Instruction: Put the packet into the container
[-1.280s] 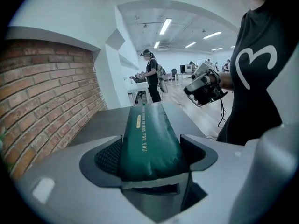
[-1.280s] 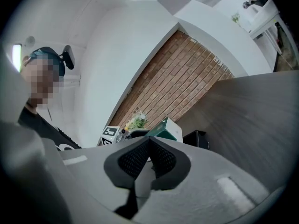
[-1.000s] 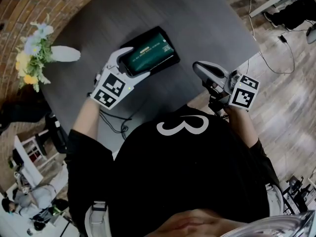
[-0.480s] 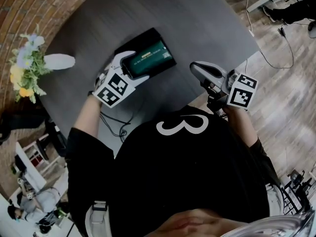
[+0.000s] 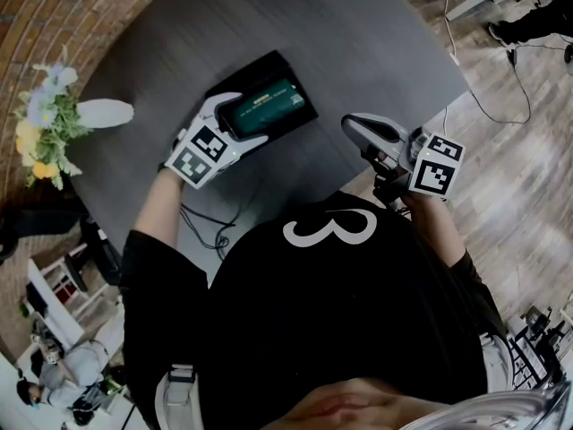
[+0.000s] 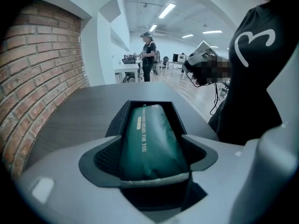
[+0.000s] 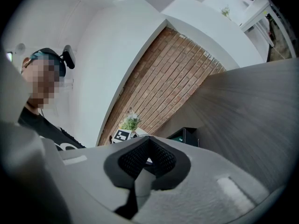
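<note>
A dark green packet (image 5: 267, 104) lies lengthwise in the black open-topped container (image 5: 235, 83) on the dark grey table. My left gripper (image 5: 235, 124) is at the container's near end, and its jaws stand wide with their pads against both sides of the packet. In the left gripper view the packet (image 6: 149, 139) fills the gap between the pads, and the container's walls (image 6: 180, 113) rise around its far half. My right gripper (image 5: 358, 125) hovers at the table's near edge, shut and holding nothing. Its pads (image 7: 159, 158) meet in the right gripper view.
A white vase (image 5: 106, 112) with a bunch of flowers (image 5: 45, 119) lies at the table's left edge by the brick wall. A cable (image 5: 210, 227) hangs below the table's near edge. Wooden floor lies to the right. A person (image 6: 148, 55) stands far off in the room.
The left gripper and the packet have edged slightly left along the container. The right gripper has hardly moved.
</note>
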Tool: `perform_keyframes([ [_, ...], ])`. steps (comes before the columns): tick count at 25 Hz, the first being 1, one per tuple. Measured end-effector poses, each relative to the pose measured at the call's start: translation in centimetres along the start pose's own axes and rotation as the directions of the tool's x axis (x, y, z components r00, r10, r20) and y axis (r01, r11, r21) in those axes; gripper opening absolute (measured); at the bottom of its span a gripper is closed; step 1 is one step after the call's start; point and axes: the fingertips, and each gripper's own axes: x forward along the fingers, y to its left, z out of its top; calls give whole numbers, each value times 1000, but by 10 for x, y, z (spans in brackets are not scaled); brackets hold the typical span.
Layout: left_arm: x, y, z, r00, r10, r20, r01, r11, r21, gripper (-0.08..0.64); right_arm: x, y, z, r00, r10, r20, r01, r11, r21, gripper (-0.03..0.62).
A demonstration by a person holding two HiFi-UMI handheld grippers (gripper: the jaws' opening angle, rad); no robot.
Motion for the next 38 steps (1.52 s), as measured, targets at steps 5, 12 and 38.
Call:
perform_keyframes([
  [5,-1,3,0,1000,25,8,-25,1000,8,425,-1,4,-3,1000,2,4,-2,1000,1,2],
  [12,-18,5,4,995,87,55,-86,996,-19,480,-3,18,-4,1000,5,25,-5,1000,-14,2],
  [38,-158,-148,85,781,279,558,62,856,-514,69,6,145,-57,997,78,-11,-77,943,-323,2],
])
